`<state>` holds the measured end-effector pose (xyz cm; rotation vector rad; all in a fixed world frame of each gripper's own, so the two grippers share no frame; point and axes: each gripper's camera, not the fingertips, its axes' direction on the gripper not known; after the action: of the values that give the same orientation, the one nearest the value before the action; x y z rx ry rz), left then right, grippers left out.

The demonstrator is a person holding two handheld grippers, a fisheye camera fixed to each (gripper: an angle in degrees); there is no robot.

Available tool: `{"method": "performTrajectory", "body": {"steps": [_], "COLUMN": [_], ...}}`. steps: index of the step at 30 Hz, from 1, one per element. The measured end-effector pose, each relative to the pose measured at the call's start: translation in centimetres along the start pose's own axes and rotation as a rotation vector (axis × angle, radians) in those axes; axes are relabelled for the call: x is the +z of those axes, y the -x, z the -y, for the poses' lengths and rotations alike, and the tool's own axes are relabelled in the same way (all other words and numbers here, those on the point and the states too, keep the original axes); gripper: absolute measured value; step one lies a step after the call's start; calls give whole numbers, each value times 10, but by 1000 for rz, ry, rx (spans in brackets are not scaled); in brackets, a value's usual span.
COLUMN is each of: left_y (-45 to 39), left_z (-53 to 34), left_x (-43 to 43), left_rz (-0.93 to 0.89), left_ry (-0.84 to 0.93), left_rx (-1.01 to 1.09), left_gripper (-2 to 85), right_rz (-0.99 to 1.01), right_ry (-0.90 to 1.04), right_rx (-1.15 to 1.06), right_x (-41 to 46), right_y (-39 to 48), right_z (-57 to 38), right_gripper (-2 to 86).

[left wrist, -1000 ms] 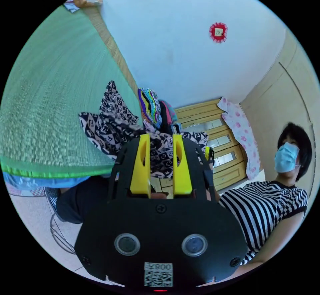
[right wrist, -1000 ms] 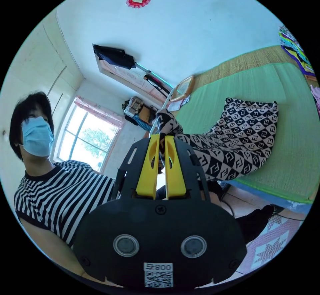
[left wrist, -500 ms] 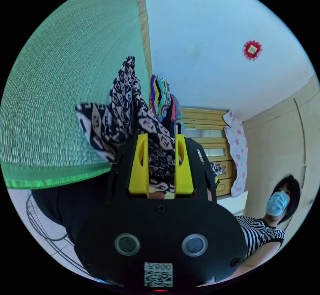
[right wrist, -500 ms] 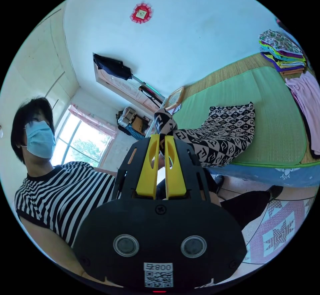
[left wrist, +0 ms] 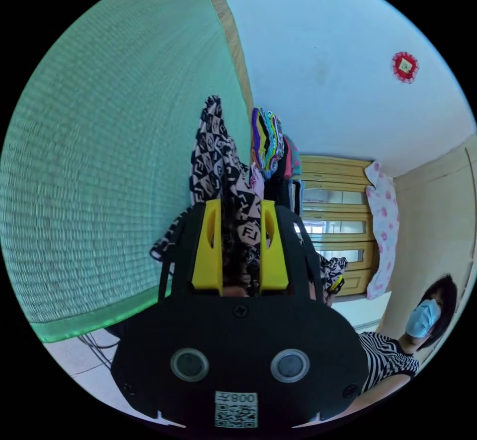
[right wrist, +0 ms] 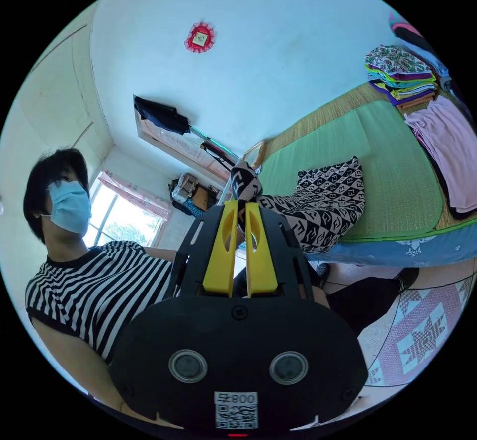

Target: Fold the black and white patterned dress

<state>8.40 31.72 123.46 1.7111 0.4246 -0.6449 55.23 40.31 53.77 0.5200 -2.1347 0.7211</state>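
The black and white patterned dress [right wrist: 323, 201] lies stretched as a long band from the green woven mat [right wrist: 392, 162] off its near edge to the two grippers, its far end resting flat on the mat and its near end lifted clear and bunched. In the right gripper view the right gripper [right wrist: 241, 206] has its yellow jaws drawn close together with a twisted knot of the dress pinched between them, the cloth running away rightward and far toward the mat. In the left gripper view the left gripper [left wrist: 241, 209] has its yellow jaws standing a little apart, packed with gathered folds of the dress [left wrist: 218, 162], which both jaws press on; from there the fabric rises in a narrow upright ridge against the mat [left wrist: 109, 137]. The dress is a soft, thin knit printed in small squared motifs set on diamonds, and it creases easily. The mat is ribbed like fine straw weave with a bright green border, lying over a coarser tan straw layer [right wrist: 328, 112] on a bed with a blue printed edge [right wrist: 427, 249]. At the far right of the bed sit a stack of folded colourful clothes [right wrist: 402, 75] and a flat pink garment [right wrist: 444, 149]. A person in a striped shirt [right wrist: 94, 291] stands near, before pale walls, a window [right wrist: 124, 221] and wooden cabinets [left wrist: 333, 221]; a patchwork rug [right wrist: 417, 335] covers the floor.
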Motion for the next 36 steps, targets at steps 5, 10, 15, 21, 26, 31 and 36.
{"method": "performTrajectory", "body": {"steps": [5,10,15,21,26,31,36], "left_y": [-17,-36,-63,-125,-208,-286,-369], "left_z": [-14,-28,-57,-112,-172,-238,-316], "left_x": [40,89,121,118,99,83,75], "left_rz": [-4,-42,-110,-191,-230,-285,-289], "left_ry": [66,99,118,52,-4,-80,-139], "left_rx": [-36,-65,-57,54,246,415,608], "left_gripper": [128,119,48,32,29,28,26], "right_rz": [23,14,2,-14,-24,-28,3], "right_ry": [2,11,11,-50,-117,-190,-274], "right_rx": [8,-1,5,7,-37,-115,-239], "right_x": [-23,-46,-78,-131,-181,-234,-292], "right_y": [6,18,24,27,40,65,105], "right_z": [7,19,27,37,46,56,68], "right_gripper": [20,20,20,20,21,22,20]}}
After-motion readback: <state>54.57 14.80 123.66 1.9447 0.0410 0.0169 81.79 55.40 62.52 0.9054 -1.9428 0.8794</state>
